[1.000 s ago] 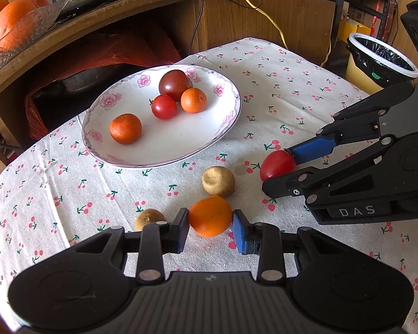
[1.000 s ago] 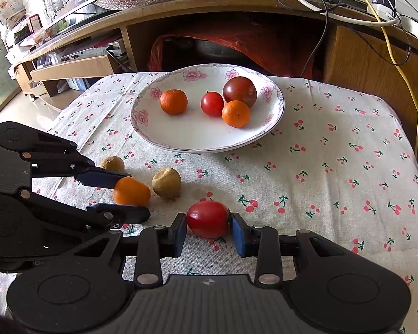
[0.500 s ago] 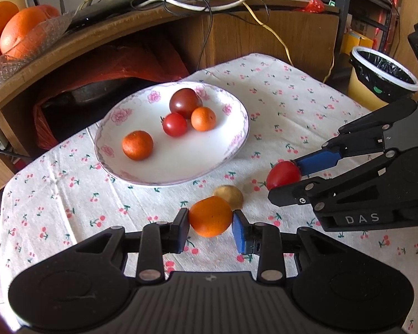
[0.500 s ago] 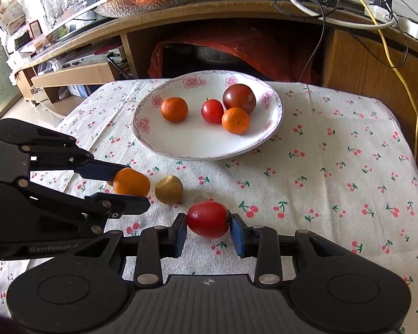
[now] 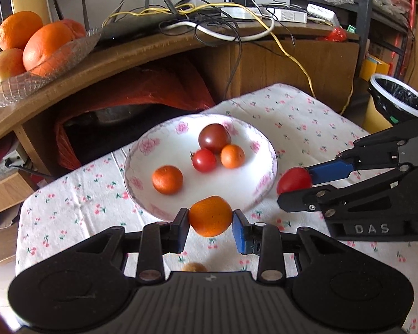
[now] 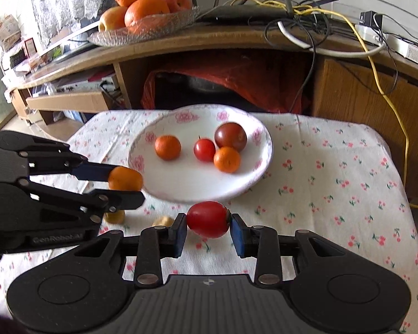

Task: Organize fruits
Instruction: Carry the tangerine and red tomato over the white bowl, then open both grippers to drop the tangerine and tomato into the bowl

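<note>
Over cherry-print cloth [image 5: 306, 117] | left tool [image 5: 210, 226] pinches round orange [image 5: 210, 216] | right tool [image 6: 208, 229] pinches glossy oval tomato [image 6: 208, 219] | plate [image 6: 257, 167] probably ceramic

Home: cherry-print tablecloth [image 5: 306, 117], fruit bowl [image 6: 142, 32]

I count one plate [image 6: 260, 167]. On it I see four fruits: two tangerines [image 6: 167, 147] and two tomatoes [image 6: 204, 149]. I hold one more tangerine [image 5: 210, 216] and one more tomato [image 6: 208, 218], so three of each in all. Two small brown fruits [image 6: 114, 217] lie on the cloth. Two grippers [image 5: 210, 224] are in view.
</note>
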Tool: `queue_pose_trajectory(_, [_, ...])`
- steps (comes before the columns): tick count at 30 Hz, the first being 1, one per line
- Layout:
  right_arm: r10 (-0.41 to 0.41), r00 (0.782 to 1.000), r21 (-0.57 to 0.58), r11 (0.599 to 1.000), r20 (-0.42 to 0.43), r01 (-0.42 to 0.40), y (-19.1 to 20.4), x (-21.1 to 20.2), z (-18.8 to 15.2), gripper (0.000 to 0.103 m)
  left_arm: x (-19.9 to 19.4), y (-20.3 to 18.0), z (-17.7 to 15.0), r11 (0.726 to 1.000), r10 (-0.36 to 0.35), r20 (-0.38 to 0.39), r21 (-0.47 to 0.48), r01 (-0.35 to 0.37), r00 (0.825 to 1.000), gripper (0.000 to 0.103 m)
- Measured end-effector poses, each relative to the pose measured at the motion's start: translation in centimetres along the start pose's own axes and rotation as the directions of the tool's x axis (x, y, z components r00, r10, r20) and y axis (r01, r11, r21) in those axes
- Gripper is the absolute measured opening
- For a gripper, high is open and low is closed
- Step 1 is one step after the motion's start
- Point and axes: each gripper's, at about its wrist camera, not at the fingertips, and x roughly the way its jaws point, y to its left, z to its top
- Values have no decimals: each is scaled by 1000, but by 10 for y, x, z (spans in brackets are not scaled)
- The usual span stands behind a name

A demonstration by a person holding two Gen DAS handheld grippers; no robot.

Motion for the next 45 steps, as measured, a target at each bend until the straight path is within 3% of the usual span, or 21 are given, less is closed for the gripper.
queue_pose_trajectory(18, [4, 999, 6, 1000, 37, -4, -2, 21, 22, 29, 18, 10, 12, 999, 39, 5, -24, -39, 999, 42])
queue_pose_trajectory(45, [-3, 999, -20, 1000, 35, 4, -5, 37, 24, 30, 31, 15, 10, 997, 53, -18, -54, -53, 998, 42])
